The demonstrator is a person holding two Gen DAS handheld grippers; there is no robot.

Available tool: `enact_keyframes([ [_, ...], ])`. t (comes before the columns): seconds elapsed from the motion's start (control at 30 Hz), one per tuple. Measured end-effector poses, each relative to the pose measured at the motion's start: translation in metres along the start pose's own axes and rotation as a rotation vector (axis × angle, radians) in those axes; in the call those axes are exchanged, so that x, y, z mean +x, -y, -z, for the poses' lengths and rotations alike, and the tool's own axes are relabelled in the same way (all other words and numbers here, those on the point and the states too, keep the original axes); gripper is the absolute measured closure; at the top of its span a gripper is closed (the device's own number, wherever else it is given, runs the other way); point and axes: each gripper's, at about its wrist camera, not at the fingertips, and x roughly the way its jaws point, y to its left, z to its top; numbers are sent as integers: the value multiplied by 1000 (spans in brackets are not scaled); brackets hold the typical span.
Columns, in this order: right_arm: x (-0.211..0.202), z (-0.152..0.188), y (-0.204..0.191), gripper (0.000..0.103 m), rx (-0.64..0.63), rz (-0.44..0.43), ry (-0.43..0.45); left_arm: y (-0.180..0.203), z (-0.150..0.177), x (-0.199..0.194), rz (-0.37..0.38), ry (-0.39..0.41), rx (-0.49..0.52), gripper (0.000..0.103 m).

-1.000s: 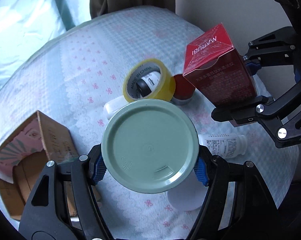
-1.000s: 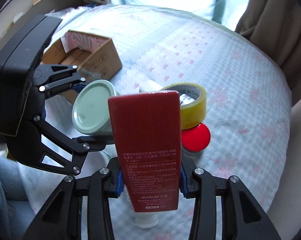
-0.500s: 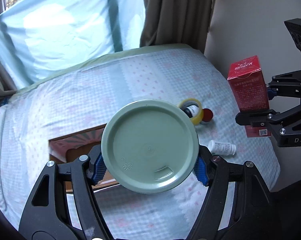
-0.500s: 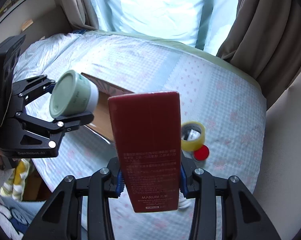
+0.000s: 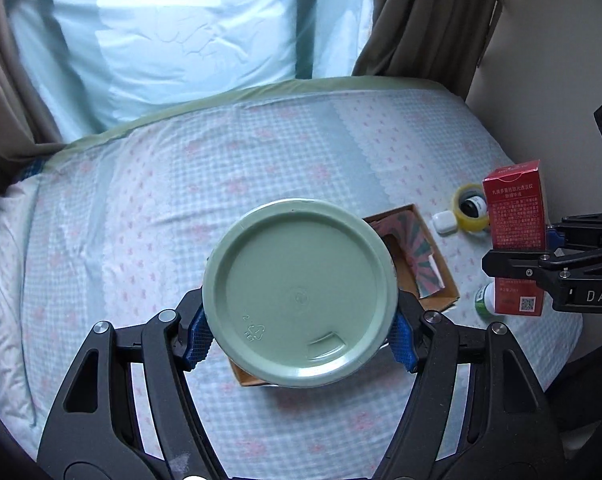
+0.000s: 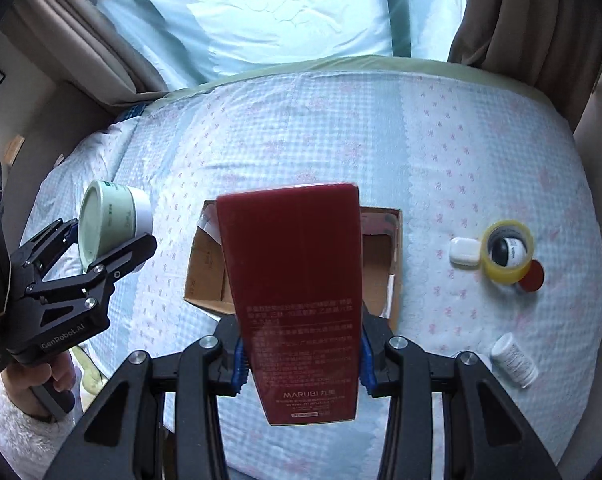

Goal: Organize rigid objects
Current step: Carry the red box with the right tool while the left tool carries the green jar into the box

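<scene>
My left gripper (image 5: 299, 340) is shut on a green-lidded white jar (image 5: 299, 300) and holds it high above the bed; the jar also shows in the right wrist view (image 6: 113, 220). My right gripper (image 6: 301, 364) is shut on a tall red Marubi box (image 6: 297, 288), also seen in the left wrist view (image 5: 517, 236). An open cardboard box (image 6: 381, 256) lies on the bed below both held objects, partly hidden by them.
On the bed right of the cardboard box lie a white earbud case (image 6: 465, 252), a yellow tape roll (image 6: 507, 256) around a small dark bottle, a red lid (image 6: 533, 276) and a white pill bottle (image 6: 515, 360). Curtains hang behind the bed.
Both grippers have risen well away from the bed with their objects still held. The cardboard box now lies below them, nearer the middle of both views.
</scene>
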Motion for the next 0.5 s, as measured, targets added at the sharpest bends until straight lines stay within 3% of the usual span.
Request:
enact_keyframes([
  [0.23,73,-15,-4,64,140,49,-74,-36,-5,78,28,-107,30,36],
  [0.5,154,-21,22,64,280,50,-205,-30,10,166,72,-251,52,36],
])
